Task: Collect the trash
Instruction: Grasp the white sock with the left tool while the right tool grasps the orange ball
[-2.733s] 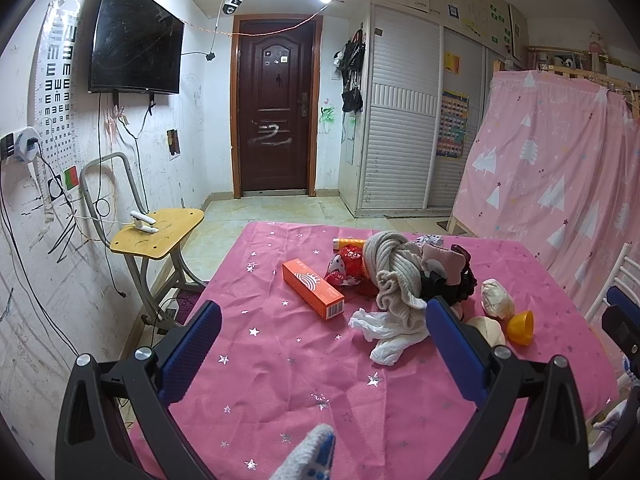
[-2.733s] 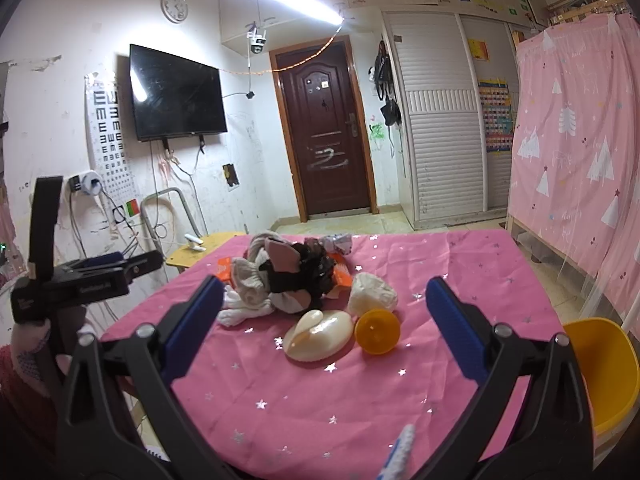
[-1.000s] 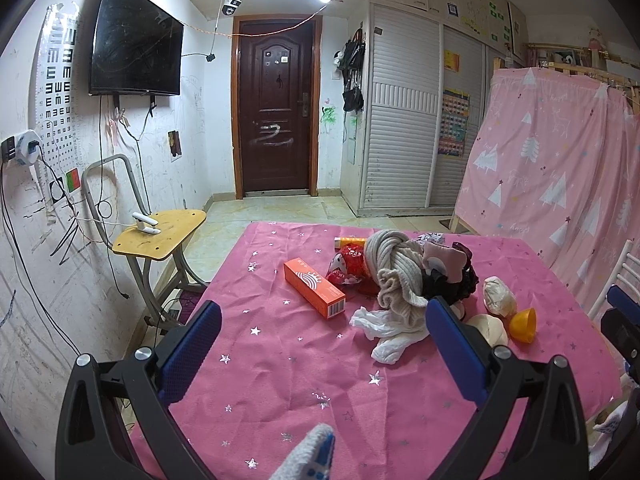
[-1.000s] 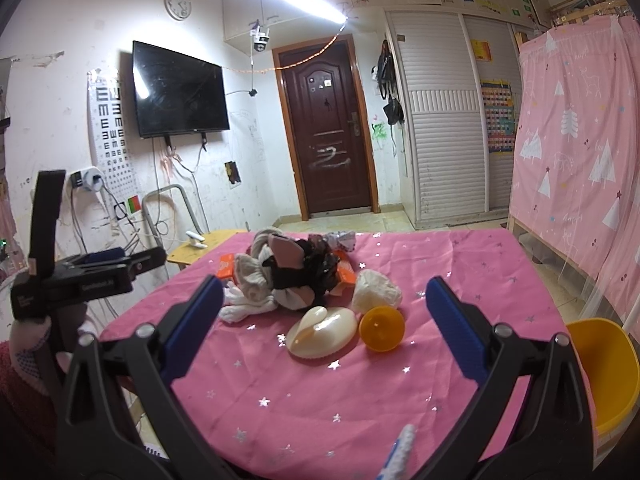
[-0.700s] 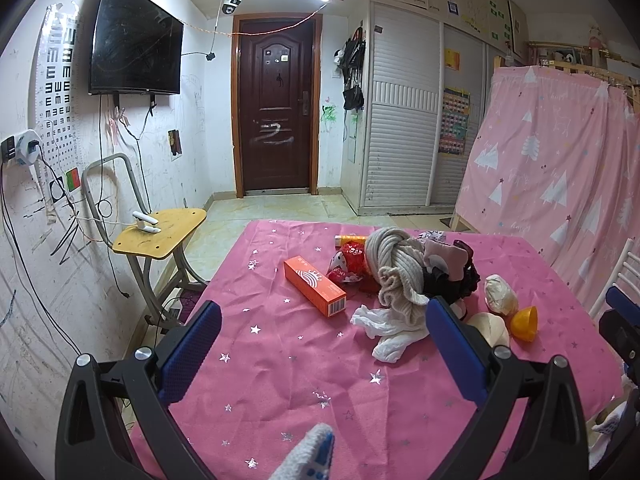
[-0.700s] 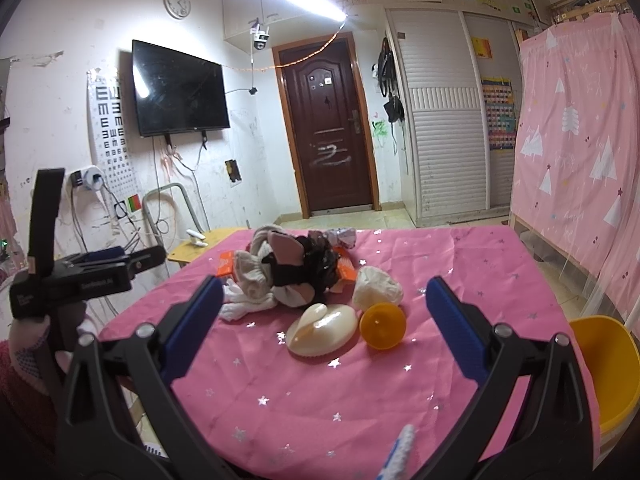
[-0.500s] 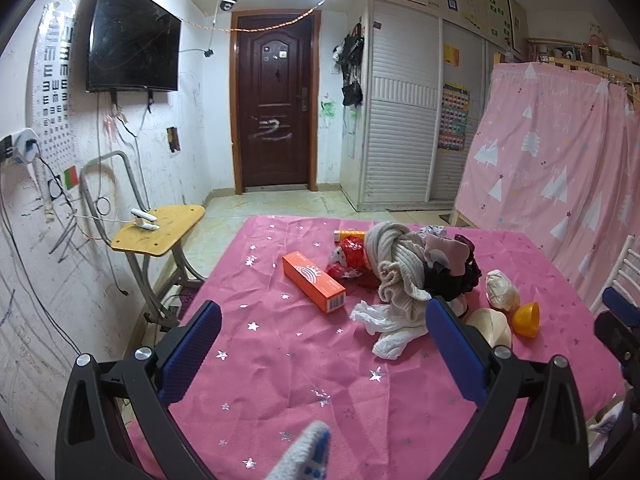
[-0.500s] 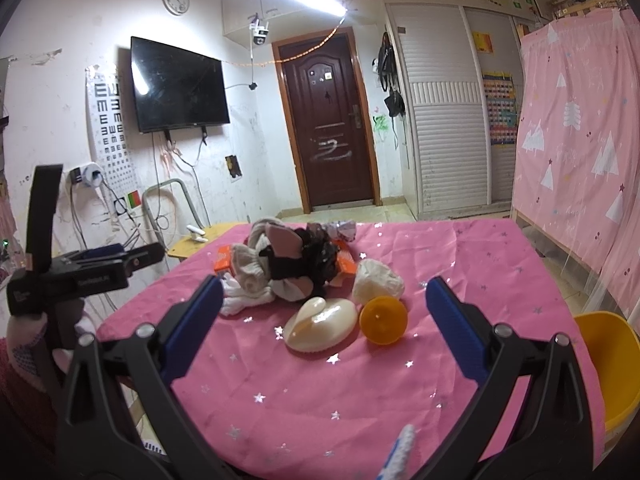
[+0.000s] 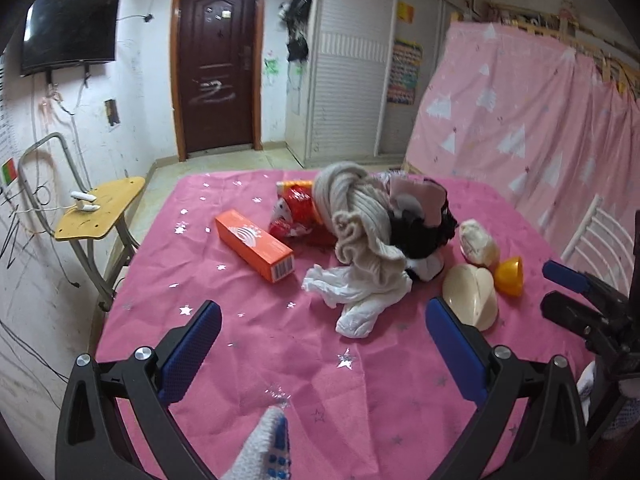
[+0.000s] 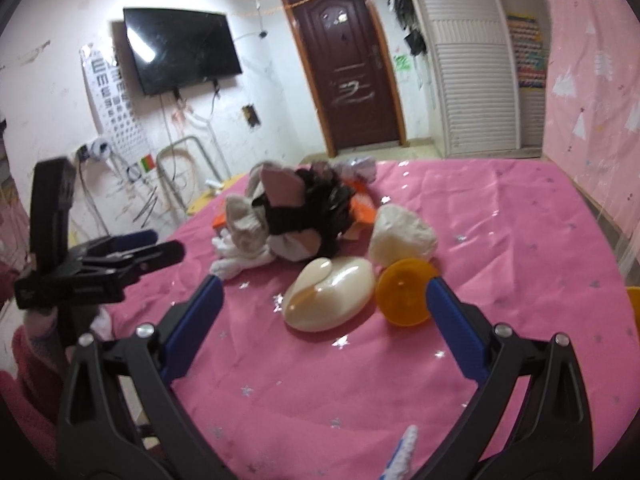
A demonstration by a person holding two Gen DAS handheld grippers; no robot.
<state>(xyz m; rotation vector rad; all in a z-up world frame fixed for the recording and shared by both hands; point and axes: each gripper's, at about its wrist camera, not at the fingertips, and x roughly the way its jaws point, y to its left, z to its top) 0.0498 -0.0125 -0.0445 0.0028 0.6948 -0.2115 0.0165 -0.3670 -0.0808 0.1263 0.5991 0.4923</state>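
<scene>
A pink star-print table [image 9: 248,344] holds the litter. An orange box [image 9: 256,246] lies at the left, a red wrapper [image 9: 294,216] behind it, and a heap of socks and cloth [image 9: 368,220] in the middle. To the right lie a cream shell-shaped piece [image 9: 470,296], an orange cap [image 9: 509,276] and a white wad [image 9: 478,240]. My left gripper [image 9: 320,320] is open above the near table, holding nothing. My right gripper [image 10: 323,286] is open, its fingers flanking the cream shell [image 10: 330,294] and orange cap [image 10: 406,292]. The white wad [image 10: 402,236] lies behind them.
A yellow bin [image 10: 634,300] shows at the table's right edge. A yellow stool [image 9: 100,216] stands left of the table, a white chair [image 9: 600,236] and a pink curtain [image 9: 540,140] to the right. The other gripper [image 10: 132,252] hovers at the left.
Both grippers have moved forward and lower toward the table. The cream shell and orange cap now lie between the right gripper's fingers. No object has moved.
</scene>
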